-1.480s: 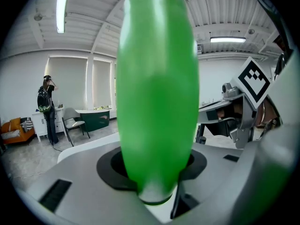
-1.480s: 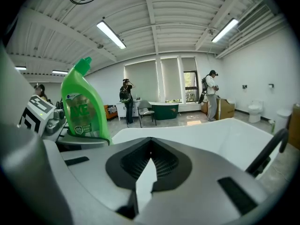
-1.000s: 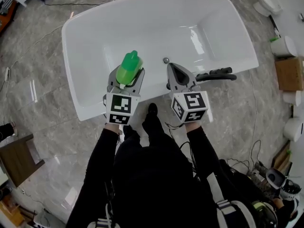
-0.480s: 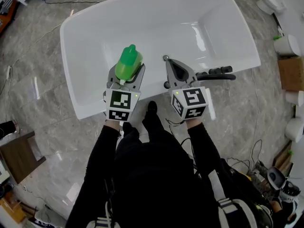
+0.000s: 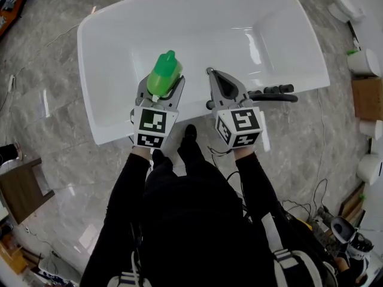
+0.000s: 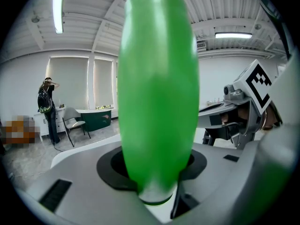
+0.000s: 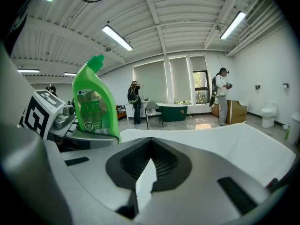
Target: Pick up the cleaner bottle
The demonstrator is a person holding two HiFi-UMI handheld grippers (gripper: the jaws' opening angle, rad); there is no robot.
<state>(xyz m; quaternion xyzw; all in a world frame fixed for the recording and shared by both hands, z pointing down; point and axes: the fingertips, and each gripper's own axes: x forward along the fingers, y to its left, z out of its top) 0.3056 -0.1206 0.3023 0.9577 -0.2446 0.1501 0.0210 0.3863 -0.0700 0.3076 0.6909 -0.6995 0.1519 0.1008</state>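
Observation:
The green cleaner bottle (image 5: 164,75) stands upright between the jaws of my left gripper (image 5: 160,87), above the near rim of the white bathtub (image 5: 119,34). In the left gripper view the bottle (image 6: 157,93) fills the middle, and the left gripper (image 6: 154,191) is shut on its lower body. My right gripper (image 5: 213,76) is beside it to the right, shut with nothing held. In the right gripper view the jaws of the right gripper (image 7: 147,172) meet at their tips, and the bottle (image 7: 93,107) shows at the left.
A black handled item (image 5: 272,93) lies on the tub's near rim, right of my right gripper. White fixtures (image 5: 365,61) and a cardboard box (image 5: 366,97) stand at the right. A wooden stool (image 5: 21,193) is at the left, with cables on the marble floor. People stand far off.

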